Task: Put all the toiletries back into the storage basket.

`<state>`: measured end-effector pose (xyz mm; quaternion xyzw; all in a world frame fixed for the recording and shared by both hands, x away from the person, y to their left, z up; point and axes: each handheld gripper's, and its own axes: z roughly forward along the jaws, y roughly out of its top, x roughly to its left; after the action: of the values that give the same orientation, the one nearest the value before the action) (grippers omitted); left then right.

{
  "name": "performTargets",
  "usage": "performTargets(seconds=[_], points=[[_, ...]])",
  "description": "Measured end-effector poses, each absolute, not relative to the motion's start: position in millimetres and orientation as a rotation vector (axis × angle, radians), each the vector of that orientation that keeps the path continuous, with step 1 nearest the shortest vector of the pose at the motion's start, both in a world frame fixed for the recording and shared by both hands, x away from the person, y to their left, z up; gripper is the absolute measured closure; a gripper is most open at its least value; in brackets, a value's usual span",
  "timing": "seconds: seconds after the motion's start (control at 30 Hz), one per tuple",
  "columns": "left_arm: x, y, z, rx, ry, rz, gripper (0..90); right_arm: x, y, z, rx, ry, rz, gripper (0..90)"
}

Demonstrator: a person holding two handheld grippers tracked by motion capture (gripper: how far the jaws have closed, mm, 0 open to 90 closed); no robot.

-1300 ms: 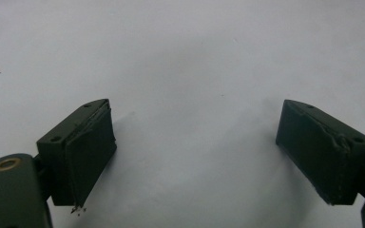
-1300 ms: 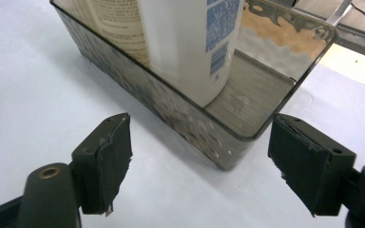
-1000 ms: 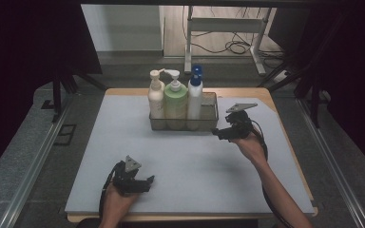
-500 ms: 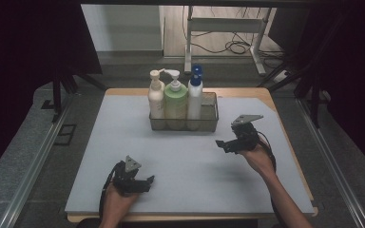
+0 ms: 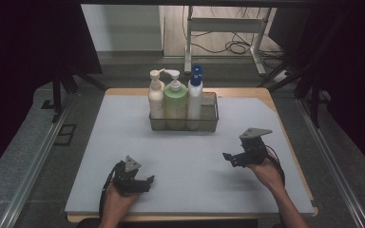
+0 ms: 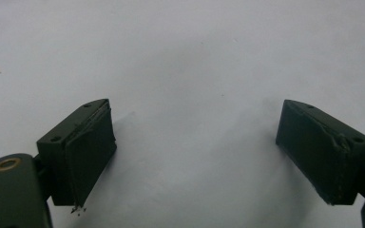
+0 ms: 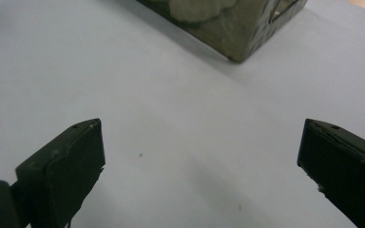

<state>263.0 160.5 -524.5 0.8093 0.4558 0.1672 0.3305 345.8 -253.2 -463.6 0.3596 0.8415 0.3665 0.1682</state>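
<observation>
A dark wire basket (image 5: 209, 124) stands at the far middle of the grey mat (image 5: 123, 142) that covers the table. Three bottles stand upright in it, side by side: a cream pump bottle (image 5: 156, 97) at the left, a green pump bottle (image 5: 176, 100) in the middle touching it, and a white bottle with a blue cap (image 5: 195, 95) to the right of that. The right end of the basket holds nothing. Beyond the table I see a floor with cables and a pale metal stand (image 5: 228, 28). Between my tools and the basket the mat lies bare.

My right gripper (image 5: 229, 157) hangs just above the mat at the near right, its jaws spread wide with nothing between them. It points left and a little away from me. In the right gripper view a corner of the basket (image 7: 233, 33) sits ahead of the jaws, above the gap and slightly to its right, well apart from the tips. The basket is nearer to this gripper than to the other.

My left gripper (image 5: 145, 183) sits low at the near left of the mat, its jaws also wide and empty. In the left gripper view I see plain mat between the two pads (image 6: 88, 152). The basket stands well apart from it, farther up the table and to the right.
</observation>
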Motion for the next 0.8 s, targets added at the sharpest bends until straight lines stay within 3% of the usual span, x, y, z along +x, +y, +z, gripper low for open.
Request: performTargets(seconds=[0.8], points=[[263.3,160.6,-524.2,2.119,1.192,0.435,12.1,306.5,-273.4,-520.9,1.064,2.433,0.961,0.2]])
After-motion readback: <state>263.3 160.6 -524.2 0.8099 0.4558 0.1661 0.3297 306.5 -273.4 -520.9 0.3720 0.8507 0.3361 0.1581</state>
